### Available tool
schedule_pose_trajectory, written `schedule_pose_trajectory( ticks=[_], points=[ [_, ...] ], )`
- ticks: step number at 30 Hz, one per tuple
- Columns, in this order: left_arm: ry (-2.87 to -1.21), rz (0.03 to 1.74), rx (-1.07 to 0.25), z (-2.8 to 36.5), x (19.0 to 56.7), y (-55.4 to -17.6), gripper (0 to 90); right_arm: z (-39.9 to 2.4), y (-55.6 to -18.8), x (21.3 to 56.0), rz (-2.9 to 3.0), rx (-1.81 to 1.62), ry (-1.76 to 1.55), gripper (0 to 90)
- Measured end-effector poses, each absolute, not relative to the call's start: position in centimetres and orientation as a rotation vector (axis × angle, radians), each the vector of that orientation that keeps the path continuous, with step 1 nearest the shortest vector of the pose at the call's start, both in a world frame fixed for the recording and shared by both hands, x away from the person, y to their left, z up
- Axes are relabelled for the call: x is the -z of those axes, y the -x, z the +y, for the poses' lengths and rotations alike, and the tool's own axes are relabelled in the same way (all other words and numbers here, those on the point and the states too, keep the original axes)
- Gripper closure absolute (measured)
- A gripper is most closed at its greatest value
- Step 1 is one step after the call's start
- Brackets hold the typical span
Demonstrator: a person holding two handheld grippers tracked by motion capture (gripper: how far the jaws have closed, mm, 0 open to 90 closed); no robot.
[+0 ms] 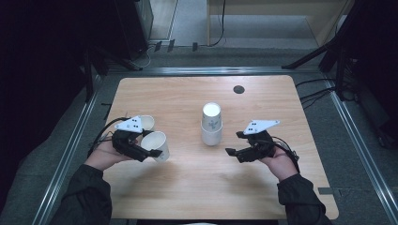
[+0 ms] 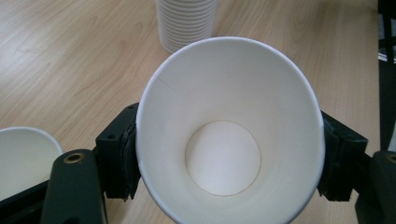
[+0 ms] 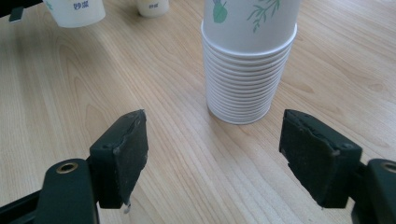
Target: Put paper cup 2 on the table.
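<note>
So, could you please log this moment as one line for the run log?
left gripper: shut on paper cup | right gripper: open, facing cup stack | loose cup: on table

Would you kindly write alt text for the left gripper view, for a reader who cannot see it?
The left gripper clamps a white paper cup between its black jaws, the cup's empty inside facing the camera. Behind it, a stack of cups stands on the wooden table; another cup's rim shows at lower left.
</note>
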State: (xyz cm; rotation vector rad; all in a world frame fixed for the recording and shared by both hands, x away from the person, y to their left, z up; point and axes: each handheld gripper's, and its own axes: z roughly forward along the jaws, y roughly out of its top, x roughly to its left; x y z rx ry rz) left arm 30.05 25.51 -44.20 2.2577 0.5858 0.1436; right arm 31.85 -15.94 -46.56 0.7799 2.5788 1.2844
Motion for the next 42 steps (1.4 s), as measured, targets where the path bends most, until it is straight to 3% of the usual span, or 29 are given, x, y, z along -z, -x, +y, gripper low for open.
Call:
schedule_pose_trajectory(
  ticks=[42],
  points=[
    [-2.326,0.737,-0.151,29.9,48.1,-30.7,22.0,-15.1,-32.3,46.9,2.615,-1.254,-0.748,23.8]
  ],
)
